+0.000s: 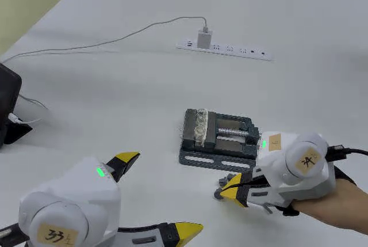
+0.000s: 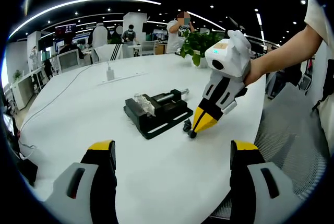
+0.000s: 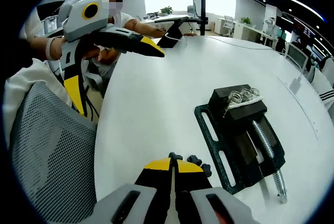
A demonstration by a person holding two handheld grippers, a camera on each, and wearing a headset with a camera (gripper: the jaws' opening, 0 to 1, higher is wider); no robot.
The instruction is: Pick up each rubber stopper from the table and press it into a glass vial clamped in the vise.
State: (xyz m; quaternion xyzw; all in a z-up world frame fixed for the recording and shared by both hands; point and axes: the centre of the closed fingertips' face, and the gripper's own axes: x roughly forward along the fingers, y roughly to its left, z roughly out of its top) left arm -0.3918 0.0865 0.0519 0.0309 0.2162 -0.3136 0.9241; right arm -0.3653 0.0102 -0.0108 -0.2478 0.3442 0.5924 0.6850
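- The pick-up step was in hand: the right gripper (image 1: 229, 189) held its jaws together at the rubber stoppers (image 3: 197, 161), which lay on the table (image 1: 115, 91) just beside the vise (image 1: 227, 140). Whether one was nipped could not be told.
- The left gripper (image 1: 158, 194) hung wide open, empty.
- The next move likely called for a firm pinch, a lift, then lining up over a glass vial (image 1: 201, 125).

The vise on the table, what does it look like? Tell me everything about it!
The vise is a dark, metal-looking clamp sitting flat on the white table. Its slotted base holds two jaws and a shiny threaded screw lying level. A row of clear glass vials stands pinched between the jaws, without stoppers. Dark rubber stoppers lie near its base, apart from it.
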